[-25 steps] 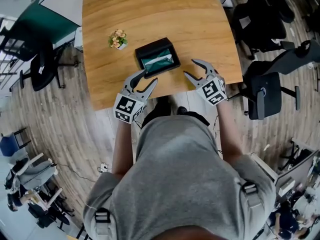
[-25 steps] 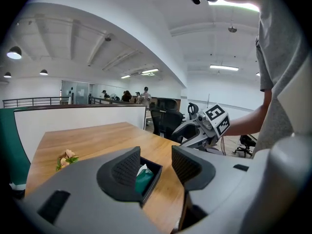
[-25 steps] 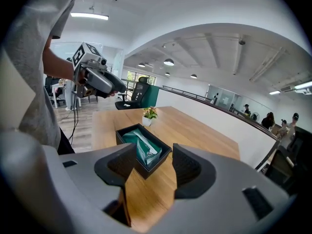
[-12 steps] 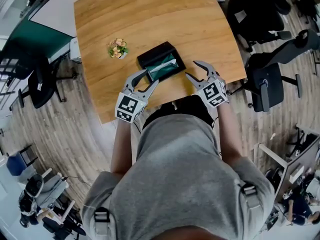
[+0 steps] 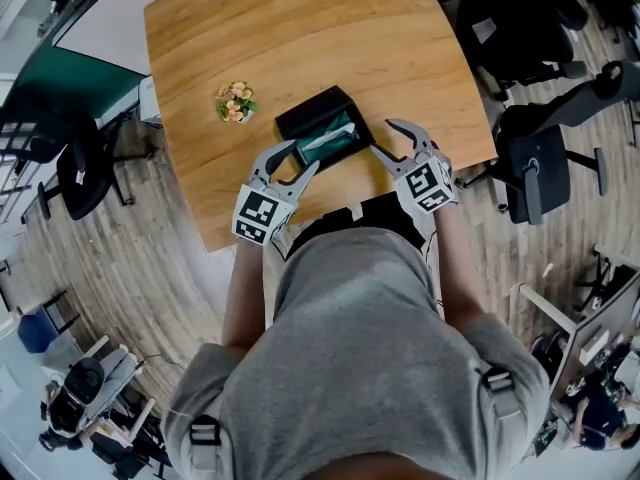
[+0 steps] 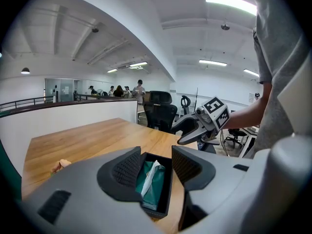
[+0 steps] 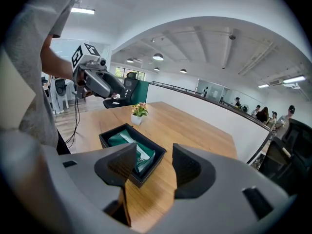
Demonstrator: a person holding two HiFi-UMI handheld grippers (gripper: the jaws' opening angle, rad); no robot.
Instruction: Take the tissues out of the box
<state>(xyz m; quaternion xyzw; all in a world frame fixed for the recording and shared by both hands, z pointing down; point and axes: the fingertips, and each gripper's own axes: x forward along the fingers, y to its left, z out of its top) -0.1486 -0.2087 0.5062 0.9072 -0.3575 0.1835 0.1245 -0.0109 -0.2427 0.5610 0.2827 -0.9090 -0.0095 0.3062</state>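
Head view: the black box (image 5: 322, 116) sits open near the bottom edge of the wooden surface (image 5: 300, 28), just above frame centre, with a claw flanking each of its lower corners. The left claw (image 5: 301, 158) sits at the box's lower-left corner and the right claw (image 5: 381, 136) just off its right end. Both are close, and I can't tell from here whether either tip touches the rim.

Inside the box is the green pack of tissues (image 5: 333, 138), with a white sheet poking up from its slot. Any print on the pack is too small to read. The only markings on show are the black-and-white squares on each marker cube (image 5: 259, 214), patterns rather than words.

Left gripper view: the left claw (image 6: 158, 165) is spread wide with nothing gripped. The box (image 6: 166, 199) and tissues (image 6: 151, 182) show through the gap, lower centre, beyond the pads. The right claw (image 6: 191, 132) hangs in the air behind it, right of centre.

Right gripper view: the right claw (image 7: 153, 167) is also spread wide and empty. The box (image 7: 146, 172) lies behind its left pad with the tissues (image 7: 132, 147) in plain sight, and bare wood fills the gap. The left claw (image 7: 105, 87) is at upper left. A small flower pot (image 7: 139, 112) stands beyond the box, well apart from both claws.
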